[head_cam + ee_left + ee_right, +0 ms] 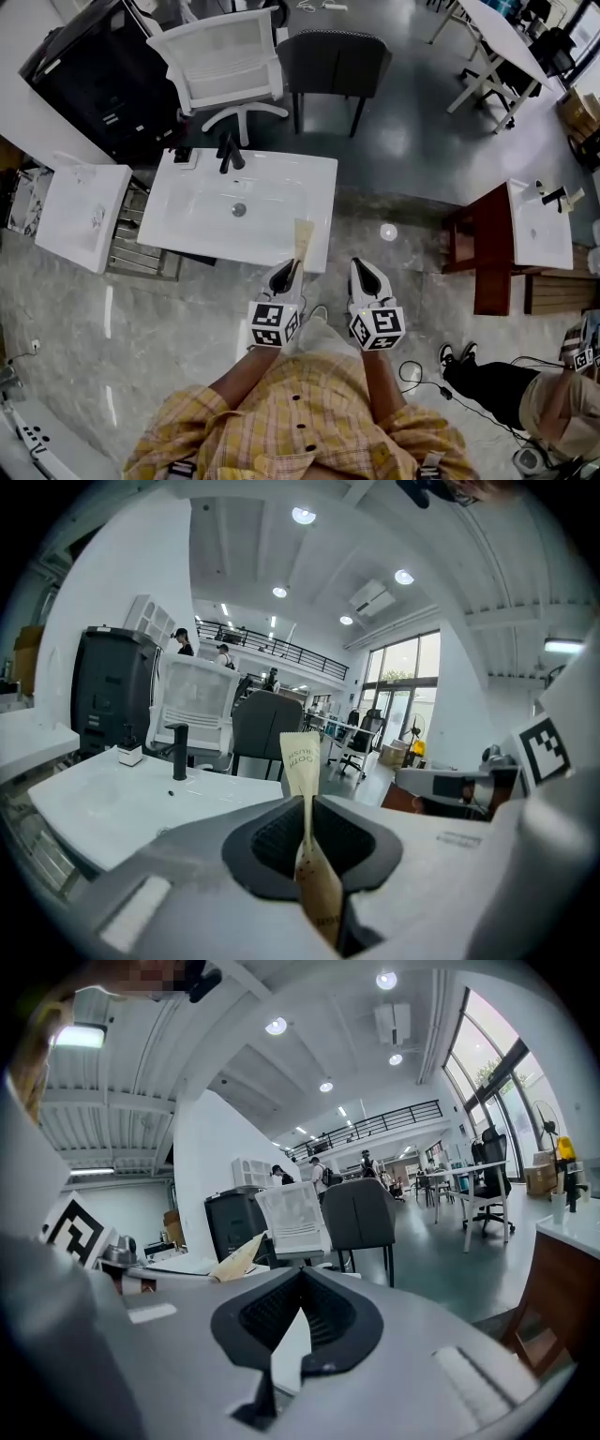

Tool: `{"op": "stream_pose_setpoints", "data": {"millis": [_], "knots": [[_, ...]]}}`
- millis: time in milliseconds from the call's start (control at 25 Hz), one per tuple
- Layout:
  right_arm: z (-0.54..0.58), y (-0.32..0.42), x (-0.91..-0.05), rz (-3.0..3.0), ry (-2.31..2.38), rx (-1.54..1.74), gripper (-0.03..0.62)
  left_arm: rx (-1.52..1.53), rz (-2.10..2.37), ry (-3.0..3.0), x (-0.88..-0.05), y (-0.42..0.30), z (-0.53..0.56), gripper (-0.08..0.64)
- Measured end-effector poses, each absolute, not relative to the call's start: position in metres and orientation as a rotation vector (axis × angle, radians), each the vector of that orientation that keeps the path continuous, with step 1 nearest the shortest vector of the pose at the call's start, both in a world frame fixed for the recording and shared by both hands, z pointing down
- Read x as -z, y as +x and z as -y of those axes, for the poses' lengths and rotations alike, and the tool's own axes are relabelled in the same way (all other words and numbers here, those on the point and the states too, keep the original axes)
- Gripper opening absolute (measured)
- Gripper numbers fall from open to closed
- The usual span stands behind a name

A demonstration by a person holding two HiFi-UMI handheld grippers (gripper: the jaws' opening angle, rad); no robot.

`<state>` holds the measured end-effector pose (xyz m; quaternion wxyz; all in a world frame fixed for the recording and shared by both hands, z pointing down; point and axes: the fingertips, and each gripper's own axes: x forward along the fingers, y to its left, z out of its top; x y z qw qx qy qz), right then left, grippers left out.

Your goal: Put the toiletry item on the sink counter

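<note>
Left gripper (pixel 292 269) pinches beige toothbrush sachet (pixel 302 761), its top poking past the jaws over the sink counter (pixel 317 178) front edge; right gripper (pixel 358 265) clenched, empty.

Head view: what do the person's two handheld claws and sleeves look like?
The left claw and right claw are white, tapering to points, with dark ribbed pads inside. Each carries a white cube printed with black square patterns. The person wears a yellow checked shirt, its sleeves ending near the elbows.
</note>
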<state>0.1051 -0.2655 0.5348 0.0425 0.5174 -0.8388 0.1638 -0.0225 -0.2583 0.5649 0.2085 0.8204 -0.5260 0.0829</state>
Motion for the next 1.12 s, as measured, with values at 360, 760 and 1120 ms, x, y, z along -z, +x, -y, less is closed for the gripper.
{"op": "stream_pose_setpoints", "data": {"millis": [360, 760, 1120], "knots": [[0.293, 0.12, -0.553, 2.577, 1.509, -0.536, 0.0, -0.259, 1.502, 2.191, -0.583, -0.006, 0.3, 0.031], [0.303, 0.124, -0.57, 2.565, 1.479, -0.589, 0.0, -0.341, 1.524, 2.102, -0.61, -0.005, 0.33, 0.031], [0.304, 0.124, -0.587, 2.53, 1.488, -0.628, 0.0, -0.394, 1.511, 2.025, -0.65, -0.001, 0.356, 0.032]]}}
